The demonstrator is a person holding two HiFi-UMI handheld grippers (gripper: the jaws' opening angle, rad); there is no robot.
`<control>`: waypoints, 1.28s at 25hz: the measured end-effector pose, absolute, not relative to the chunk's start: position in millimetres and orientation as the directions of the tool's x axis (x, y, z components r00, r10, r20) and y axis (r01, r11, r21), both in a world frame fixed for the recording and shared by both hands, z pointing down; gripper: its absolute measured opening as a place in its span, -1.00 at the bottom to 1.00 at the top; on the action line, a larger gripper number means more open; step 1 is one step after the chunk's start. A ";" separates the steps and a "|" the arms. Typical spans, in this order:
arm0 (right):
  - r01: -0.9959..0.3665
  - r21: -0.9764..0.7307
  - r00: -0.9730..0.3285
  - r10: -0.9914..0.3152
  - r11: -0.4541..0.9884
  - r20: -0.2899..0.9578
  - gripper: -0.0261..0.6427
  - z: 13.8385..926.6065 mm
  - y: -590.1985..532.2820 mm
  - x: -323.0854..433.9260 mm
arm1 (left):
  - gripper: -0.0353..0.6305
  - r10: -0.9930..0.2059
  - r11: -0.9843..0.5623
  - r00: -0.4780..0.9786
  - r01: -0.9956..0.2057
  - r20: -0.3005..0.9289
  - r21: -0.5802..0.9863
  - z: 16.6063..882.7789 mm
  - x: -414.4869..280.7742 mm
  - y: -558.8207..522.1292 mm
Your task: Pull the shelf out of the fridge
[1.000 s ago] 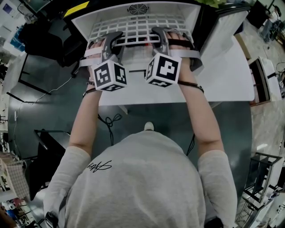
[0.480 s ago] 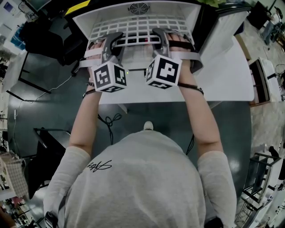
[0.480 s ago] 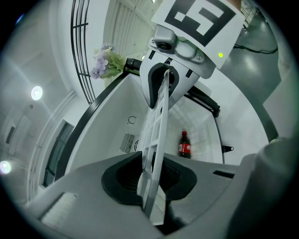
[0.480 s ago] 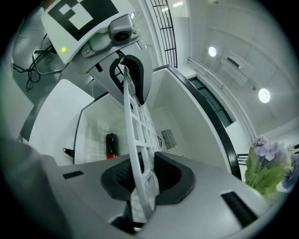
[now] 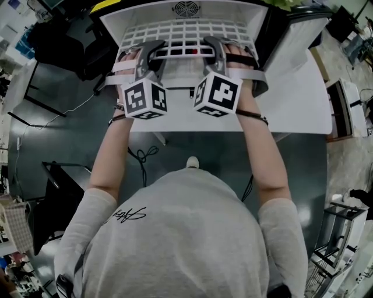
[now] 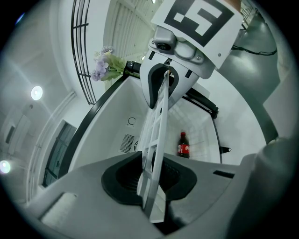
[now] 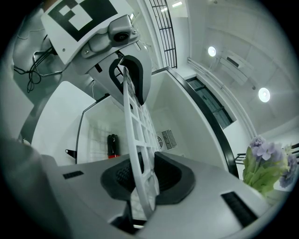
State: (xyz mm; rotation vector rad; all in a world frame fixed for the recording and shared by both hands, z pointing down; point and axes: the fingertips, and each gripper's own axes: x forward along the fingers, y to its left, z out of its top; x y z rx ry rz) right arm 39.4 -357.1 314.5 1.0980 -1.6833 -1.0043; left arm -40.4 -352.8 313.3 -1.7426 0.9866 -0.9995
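The shelf (image 5: 180,32) is a thin white grid full of little square holes. It lies flat in the open white fridge (image 5: 256,14), at the far end of the scene, and its near edge points toward the person. The fridge sits on a white table (image 5: 291,99). The person reaches both bare arms straight out, side by side, with sleeves only on the upper arms. Each hand holds a claw, and white straps go across the backs of the hands. The black and white marker cubes face the near side. The left gripper (image 5: 148,51) has its two jaws closed nearly all the way, pinching the near edge of the shelf on the left side. In the left gripper view the thin white grid runs right between the dark pads. The right gripper (image 5: 213,48) does the same on the right side, with its jaws squeezed onto the shelf edge. The two claws are close together but do not touch. Inside the fridge, under the shelf, stands a dark bottle (image 6: 183,144) with a red label. A round fan grille (image 5: 185,8) shows on the far wall of the fridge. Purple flowers (image 7: 266,163) stand just outside the fridge.
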 end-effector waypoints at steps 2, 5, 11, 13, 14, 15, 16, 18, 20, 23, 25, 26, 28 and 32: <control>-0.245 0.926 -0.239 -0.944 0.286 0.228 -0.73 313.9 -355.5 39.5 | -0.74 -0.907 -0.303 0.362 -0.205 0.216 -0.931 313.1 -40.3 -351.0; -0.244 0.927 -0.240 -0.944 0.286 0.228 -0.73 315.1 -353.9 40.3 | -0.74 -0.907 -0.303 0.363 -0.206 0.215 -0.931 314.2 -39.6 -349.5; -0.245 0.926 -0.245 -0.942 0.288 0.228 -0.73 316.7 -350.0 40.2 | -0.74 -0.907 -0.306 0.361 -0.207 0.218 -0.929 316.0 -39.5 -345.8; -0.244 0.926 -0.246 -0.942 0.288 0.229 -0.73 316.6 -347.8 40.2 | -0.74 -0.907 -0.304 0.361 -0.208 0.216 -0.930 315.8 -39.6 -343.7; -0.244 0.926 -0.246 -0.942 0.288 0.228 -0.73 316.3 -346.7 40.0 | -0.74 -0.907 -0.303 0.361 -0.208 0.215 -0.930 315.5 -39.7 -342.6; -0.243 0.927 -0.248 -0.942 0.287 0.227 -0.73 316.1 -345.7 39.7 | -0.74 -0.908 -0.302 0.361 -0.208 0.214 -0.930 315.4 -39.9 -341.6; -0.243 0.927 -0.249 -0.942 0.287 0.226 -0.73 316.3 -344.9 39.4 | -0.74 -0.908 -0.301 0.361 -0.208 0.213 -0.930 315.4 -40.2 -340.7; -0.243 0.926 -0.251 -0.941 0.288 0.227 -0.72 316.8 -343.4 39.2 | -0.74 -0.908 -0.300 0.360 -0.209 0.212 -0.931 315.7 -40.2 -339.2; -0.244 0.926 -0.251 -0.941 0.288 0.227 -0.72 316.7 -341.4 39.7 | -0.74 -0.909 -0.299 0.361 -0.210 0.211 -0.931 315.5 -39.7 -337.3; -0.245 0.926 -0.249 -0.941 0.288 0.227 -0.72 315.8 -338.1 39.4 | -0.74 -0.909 -0.298 0.361 -0.210 0.210 -0.931 315.1 -40.3 -334.4; -0.245 0.927 -0.251 -0.942 0.285 0.224 -0.72 315.8 -336.8 39.4 | -0.74 -0.909 -0.297 0.361 -0.210 0.209 -0.931 315.3 -40.1 -332.9; -0.245 0.927 -0.250 -0.942 0.284 0.223 -0.72 315.9 -336.1 39.8 | -0.74 -0.909 -0.297 0.362 -0.210 0.209 -0.931 315.3 -39.6 -332.0; -0.246 0.927 -0.250 -0.942 0.284 0.223 -0.72 315.5 -333.8 39.9 | -0.74 -0.909 -0.298 0.362 -0.211 0.208 -0.931 314.9 -39.5 -329.6; -0.241 0.928 -0.255 -0.941 0.284 0.222 -0.72 312.7 -329.2 38.8 | -0.74 -0.910 -0.293 0.362 -0.209 0.204 -0.933 312.3 -40.4 -324.8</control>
